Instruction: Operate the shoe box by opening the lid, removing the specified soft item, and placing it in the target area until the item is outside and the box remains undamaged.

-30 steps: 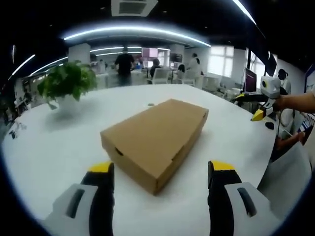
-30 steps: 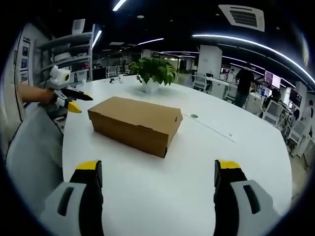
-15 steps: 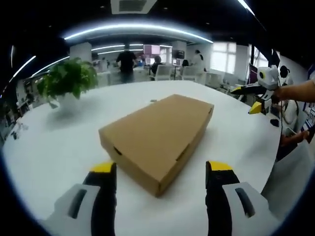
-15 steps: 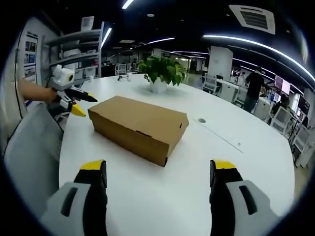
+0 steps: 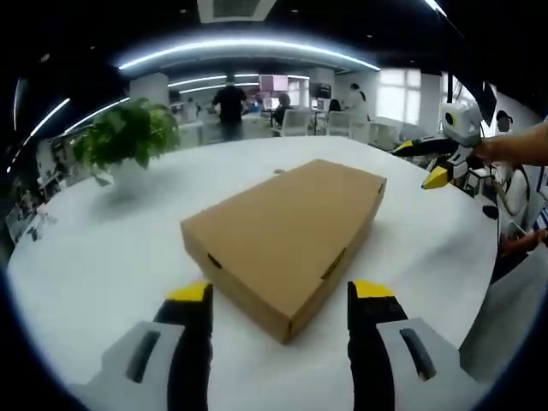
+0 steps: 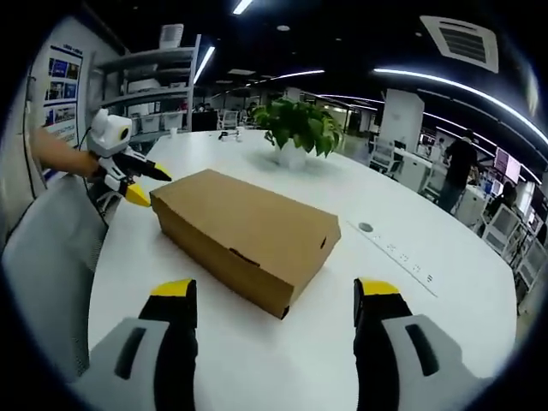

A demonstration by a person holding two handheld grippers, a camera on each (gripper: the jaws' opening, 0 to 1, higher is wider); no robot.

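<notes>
Shoe box [image 5: 287, 231] sits lid-shut on the white table [image 5: 103, 248], contents hidden.

The left gripper [image 5: 278, 295] points forward with its yellow-tipped jaws spread wide and nothing between them; the right gripper [image 6: 278, 291] is likewise spread and holds nothing; each appears in the other's view, held out level by a bare forearm [image 5: 518, 147].

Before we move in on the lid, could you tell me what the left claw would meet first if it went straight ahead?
Most likely the near corner of the closed shoe box, which sits right between the open left claw jaws, on the white table.
</notes>
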